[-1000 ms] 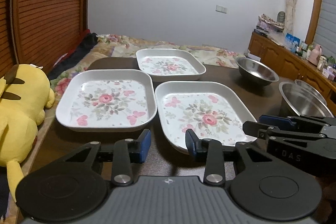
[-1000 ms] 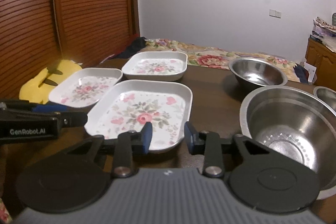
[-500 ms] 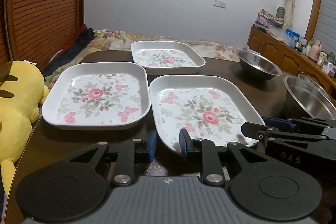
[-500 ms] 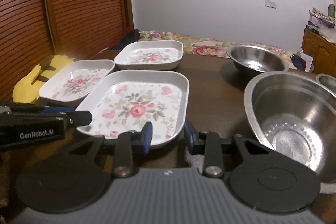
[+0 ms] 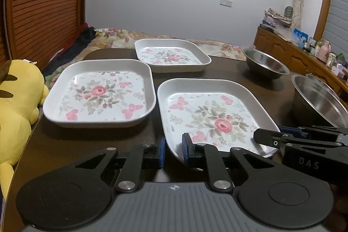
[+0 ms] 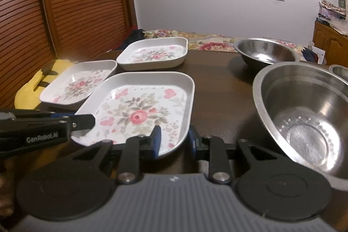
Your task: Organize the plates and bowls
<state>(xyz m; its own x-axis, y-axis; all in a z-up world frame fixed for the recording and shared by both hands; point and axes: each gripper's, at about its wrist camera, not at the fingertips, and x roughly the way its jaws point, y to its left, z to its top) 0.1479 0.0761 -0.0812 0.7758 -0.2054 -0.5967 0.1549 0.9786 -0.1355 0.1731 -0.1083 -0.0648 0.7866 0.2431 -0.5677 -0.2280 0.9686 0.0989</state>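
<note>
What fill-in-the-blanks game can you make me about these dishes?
1. There are ___ flowery plates on the table.
2. The soft toy beside the table is coloured ___.
3. The steel bowls sit to the ___ of the plates.

Missing words: three; yellow; right.

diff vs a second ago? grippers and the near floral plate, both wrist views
Both grippers have just been closing on the near floral plate. The left gripper now straddles its near-left rim, the right gripper its near-right rim; whether the pads press yet is unclear. The plate looks unmoved. The other two floral plates and the steel bowls stayed put.
</note>
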